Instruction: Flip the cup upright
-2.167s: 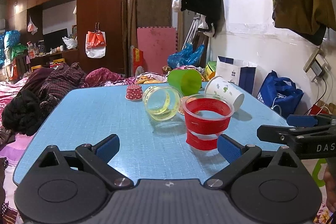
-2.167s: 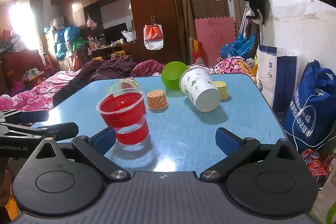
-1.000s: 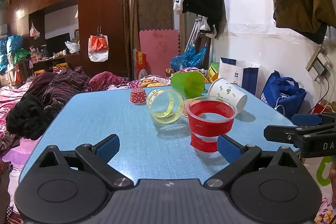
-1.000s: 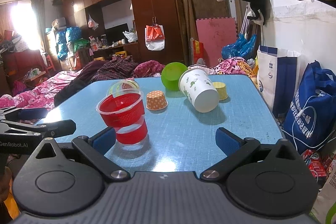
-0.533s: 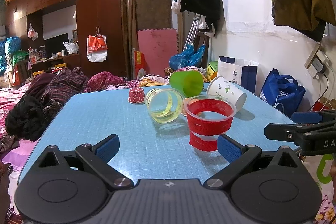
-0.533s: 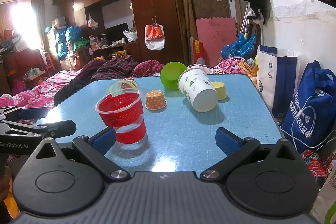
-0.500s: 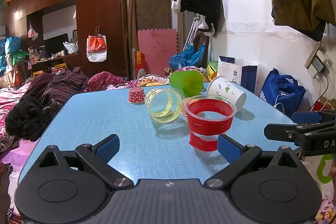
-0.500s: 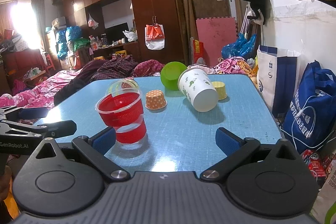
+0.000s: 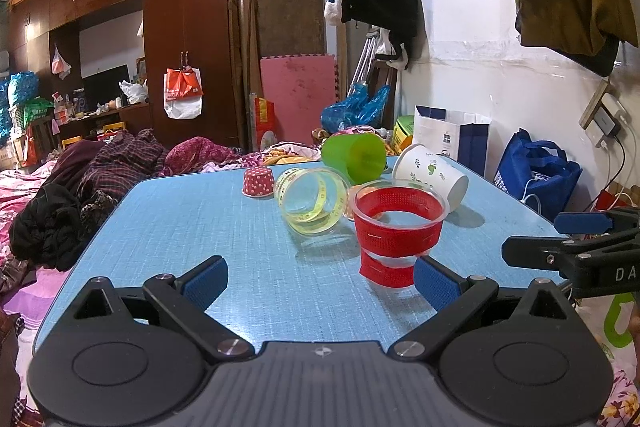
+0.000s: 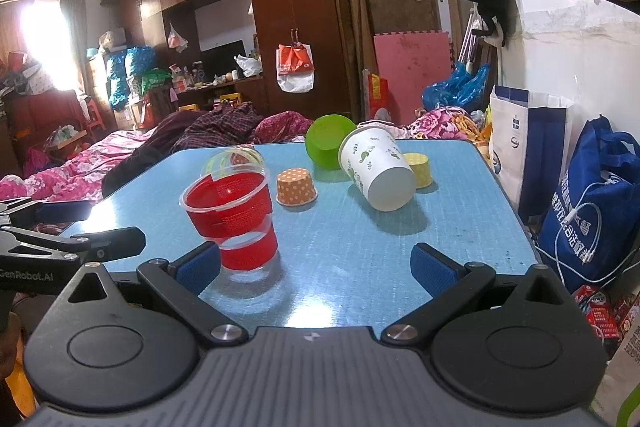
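Left wrist view: the left gripper [image 9: 320,277] is spread wide, its blue pads [image 9: 205,279] holding nothing, low over the near edge of a blue table [image 9: 192,227]. A clear cup with red mesh sleeve [image 9: 398,235] stands upright, mouth up, at about 1 o'clock from the gripper, just beyond the right-hand pad; contact between pad and cup cannot be judged. Behind the red cup, at 12 o'clock, a clear cup with yellow bands [image 9: 314,199] lies on its side, mouth toward the camera. A red polka-dot cupcake liner [image 9: 258,182] sits mouth down at 11 o'clock of it. Farther back, a green cup [image 9: 355,157] and a white paper cup with leaf print [image 9: 430,177] both lie on their sides. At 3 o'clock the right gripper [image 9: 568,243] enters the frame side-on, off the table edge.

Right wrist view: the right gripper [image 10: 316,265] is likewise released, jaws wide apart and gripping nothing. The red-sleeved cup [image 10: 232,223] stands upright at 11 o'clock, just beside the left-hand pad [image 10: 199,273]. An orange polka-dot cupcake liner [image 10: 296,187] sits mouth down at 12 o'clock. The white paper cup [image 10: 378,173] lies tipped at 1 o'clock, base toward the camera, with a yellow cupcake liner [image 10: 418,169] just beside it and the green cup [image 10: 328,141] behind. The left gripper [image 10: 60,239] shows at 9 o'clock.
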Available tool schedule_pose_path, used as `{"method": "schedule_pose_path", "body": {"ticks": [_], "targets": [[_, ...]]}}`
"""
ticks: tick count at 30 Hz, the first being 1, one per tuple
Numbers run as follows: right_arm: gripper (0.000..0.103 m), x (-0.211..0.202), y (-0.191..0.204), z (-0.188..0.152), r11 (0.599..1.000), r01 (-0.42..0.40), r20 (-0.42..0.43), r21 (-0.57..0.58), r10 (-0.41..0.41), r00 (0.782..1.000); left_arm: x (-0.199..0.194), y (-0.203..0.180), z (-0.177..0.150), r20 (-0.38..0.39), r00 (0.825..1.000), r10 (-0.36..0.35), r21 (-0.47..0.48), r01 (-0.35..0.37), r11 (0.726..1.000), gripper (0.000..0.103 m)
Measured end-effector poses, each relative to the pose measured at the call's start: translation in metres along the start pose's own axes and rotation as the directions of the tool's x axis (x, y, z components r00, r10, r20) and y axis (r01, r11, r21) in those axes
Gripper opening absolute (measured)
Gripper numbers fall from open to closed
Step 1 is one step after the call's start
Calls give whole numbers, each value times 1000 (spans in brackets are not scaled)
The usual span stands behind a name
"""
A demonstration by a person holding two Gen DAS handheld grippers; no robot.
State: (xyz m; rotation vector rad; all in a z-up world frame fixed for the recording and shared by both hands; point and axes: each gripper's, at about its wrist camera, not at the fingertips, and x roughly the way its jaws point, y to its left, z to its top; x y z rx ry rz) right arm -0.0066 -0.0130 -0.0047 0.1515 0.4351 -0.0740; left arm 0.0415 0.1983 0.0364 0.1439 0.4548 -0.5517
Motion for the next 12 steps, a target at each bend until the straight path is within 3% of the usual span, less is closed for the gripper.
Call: {"method": "schedule_pose_path", "body": {"ticks": [12], "targets": [[102, 1, -1, -1, 1000, 1, -3, -4, -1, 1000, -2, -1, -2, 13, 1000, -4, 13, 3, 1000, 100]]}}
